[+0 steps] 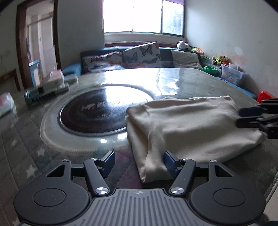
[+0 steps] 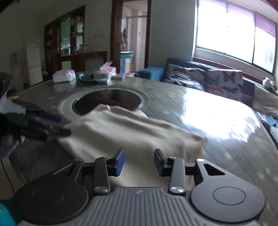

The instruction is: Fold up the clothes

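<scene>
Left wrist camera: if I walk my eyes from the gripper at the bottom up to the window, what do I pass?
Left gripper, open → folded cream cloth → round black cooktop set in the table → butterfly-print cushion → bright window.

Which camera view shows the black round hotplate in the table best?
The left wrist view: the round hotplate appears almost whole and fairly sharp, with its printed marking; only its right edge lies under the cream cloth. The right wrist view shows just a dark shallow oval, farther away, with its near part hidden by the blurred cloth.
</scene>
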`<state>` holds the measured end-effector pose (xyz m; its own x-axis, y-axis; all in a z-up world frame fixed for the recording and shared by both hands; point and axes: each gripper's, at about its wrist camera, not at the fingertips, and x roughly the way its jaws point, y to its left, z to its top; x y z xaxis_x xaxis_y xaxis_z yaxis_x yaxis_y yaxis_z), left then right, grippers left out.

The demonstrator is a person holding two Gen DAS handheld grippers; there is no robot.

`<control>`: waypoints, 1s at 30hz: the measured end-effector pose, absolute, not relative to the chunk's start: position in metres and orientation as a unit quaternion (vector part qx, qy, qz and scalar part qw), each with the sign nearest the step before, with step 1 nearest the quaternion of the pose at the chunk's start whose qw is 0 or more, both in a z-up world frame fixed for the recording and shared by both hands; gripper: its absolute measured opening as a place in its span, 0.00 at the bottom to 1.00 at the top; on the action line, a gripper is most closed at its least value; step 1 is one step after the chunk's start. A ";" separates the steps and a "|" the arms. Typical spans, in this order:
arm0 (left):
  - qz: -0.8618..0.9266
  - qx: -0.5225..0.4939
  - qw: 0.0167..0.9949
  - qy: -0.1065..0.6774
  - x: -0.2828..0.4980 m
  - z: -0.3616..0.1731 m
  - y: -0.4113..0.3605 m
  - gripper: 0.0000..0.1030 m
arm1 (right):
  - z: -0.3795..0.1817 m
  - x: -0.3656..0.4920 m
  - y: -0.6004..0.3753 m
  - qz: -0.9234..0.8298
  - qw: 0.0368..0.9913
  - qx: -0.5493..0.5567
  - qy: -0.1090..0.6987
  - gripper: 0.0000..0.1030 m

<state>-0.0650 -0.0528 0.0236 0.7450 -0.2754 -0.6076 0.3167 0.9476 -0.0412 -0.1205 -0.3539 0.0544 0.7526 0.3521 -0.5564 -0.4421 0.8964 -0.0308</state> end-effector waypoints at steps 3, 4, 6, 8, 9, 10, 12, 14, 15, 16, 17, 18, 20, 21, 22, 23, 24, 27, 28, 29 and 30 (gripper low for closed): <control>-0.159 0.018 0.934 0.321 -0.068 0.027 -0.047 0.64 | 0.050 -0.101 -0.341 0.221 0.929 -0.076 0.286 0.37; -0.162 0.011 0.934 0.318 -0.070 0.029 -0.045 0.64 | 0.048 -0.098 -0.338 0.225 0.926 -0.079 0.292 0.37; -0.165 0.002 0.935 0.313 -0.072 0.033 -0.041 0.64 | 0.044 -0.094 -0.334 0.226 0.922 -0.085 0.302 0.37; -0.157 0.000 0.935 0.317 -0.070 0.031 -0.038 0.64 | 0.043 -0.093 -0.334 0.224 0.921 -0.085 0.307 0.37; -0.153 -0.001 0.934 0.324 -0.068 0.029 -0.038 0.64 | 0.043 -0.093 -0.334 0.223 0.921 -0.085 0.309 0.37; -0.149 -0.002 0.931 0.332 -0.066 0.026 -0.038 0.64 | 0.042 -0.093 -0.334 0.222 0.920 -0.085 0.311 0.37; -0.147 0.000 0.931 0.335 -0.066 0.024 -0.038 0.64 | 0.042 -0.093 -0.334 0.221 0.919 -0.085 0.316 0.37; -0.146 0.001 0.931 0.334 -0.068 0.024 -0.038 0.64 | 0.042 -0.094 -0.332 0.221 0.918 -0.091 0.318 0.37; -0.147 -0.002 0.931 0.333 -0.068 0.026 -0.036 0.64 | 0.045 -0.095 -0.331 0.222 0.918 -0.096 0.316 0.37; -0.147 -0.005 0.932 0.332 -0.069 0.028 -0.035 0.64 | 0.047 -0.096 -0.329 0.224 0.918 -0.100 0.313 0.37; -0.147 -0.008 0.933 0.329 -0.068 0.031 -0.032 0.64 | 0.050 -0.097 -0.327 0.230 0.917 -0.101 0.310 0.37; -0.146 -0.013 0.933 0.328 -0.067 0.033 -0.030 0.63 | 0.055 -0.099 -0.322 0.242 0.915 -0.104 0.304 0.37; -0.138 -0.026 0.933 0.330 -0.063 0.035 -0.026 0.61 | 0.061 -0.102 -0.311 0.265 0.910 -0.117 0.296 0.37; -0.134 -0.033 0.933 0.331 -0.060 0.037 -0.024 0.55 | 0.062 -0.104 -0.304 0.277 0.907 -0.124 0.292 0.37; -0.129 -0.041 0.933 0.333 -0.057 0.038 -0.021 0.53 | 0.063 -0.106 -0.297 0.290 0.902 -0.130 0.291 0.37; -0.124 -0.049 0.933 0.335 -0.055 0.039 -0.018 0.50 | 0.063 -0.107 -0.290 0.302 0.897 -0.136 0.291 0.37; -0.122 -0.060 0.932 0.337 -0.052 0.040 -0.015 0.49 | 0.063 -0.109 -0.282 0.314 0.892 -0.144 0.291 0.37; -0.122 -0.091 0.928 0.341 -0.046 0.044 -0.008 0.48 | 0.057 -0.114 -0.255 0.353 0.872 -0.177 0.289 0.37; -0.121 -0.098 0.927 0.342 -0.044 0.045 -0.006 0.48 | 0.054 -0.115 -0.246 0.364 0.865 -0.188 0.289 0.37; -0.120 -0.105 0.926 0.343 -0.042 0.047 -0.004 0.48 | 0.052 -0.116 -0.240 0.371 0.861 -0.194 0.288 0.37; -0.121 -0.110 0.925 0.344 -0.041 0.047 -0.004 0.48 | 0.049 -0.118 -0.230 0.382 0.854 -0.206 0.286 0.37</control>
<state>-0.0411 -0.0041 0.0472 0.7336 -0.3000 -0.6098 0.1487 0.9464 -0.2867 -0.1178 -0.2300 0.0485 0.5438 0.5348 -0.6468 -0.7708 0.6230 -0.1329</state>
